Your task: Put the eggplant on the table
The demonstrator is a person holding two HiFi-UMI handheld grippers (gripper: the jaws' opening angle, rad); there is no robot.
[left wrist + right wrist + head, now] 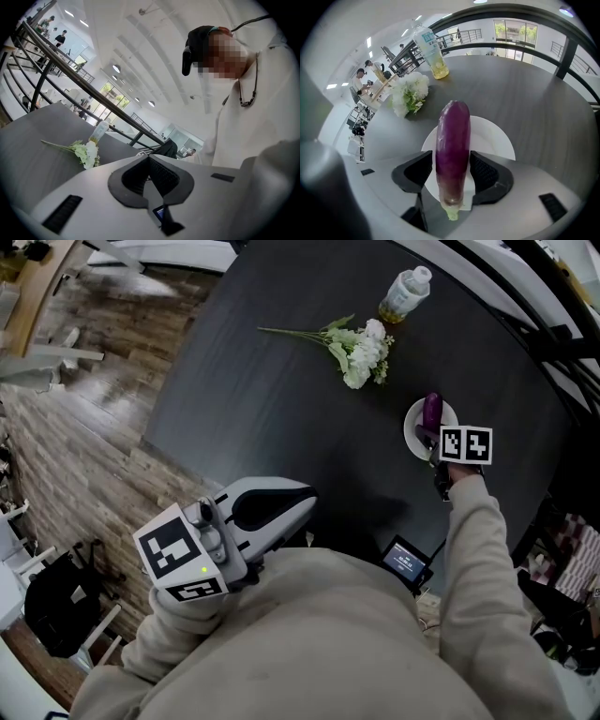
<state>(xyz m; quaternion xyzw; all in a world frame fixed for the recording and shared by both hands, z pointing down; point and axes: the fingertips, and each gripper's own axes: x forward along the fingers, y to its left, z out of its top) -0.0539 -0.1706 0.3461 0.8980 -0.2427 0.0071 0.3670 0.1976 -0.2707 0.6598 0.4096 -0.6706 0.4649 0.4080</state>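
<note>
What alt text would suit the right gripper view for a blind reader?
A long purple eggplant lies on a round white plate, between the black jaws of the right gripper. Behind, on the dark grey table: white flowers and a plastic bottle.

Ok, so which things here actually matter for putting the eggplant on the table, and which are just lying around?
For the job:
- eggplant, lying on the white plate
- right gripper, jaws open either side of the eggplant
- dark table

Just lying about:
- bunch of white flowers
- plastic bottle
- left gripper, shut and empty, held away from the table
</note>
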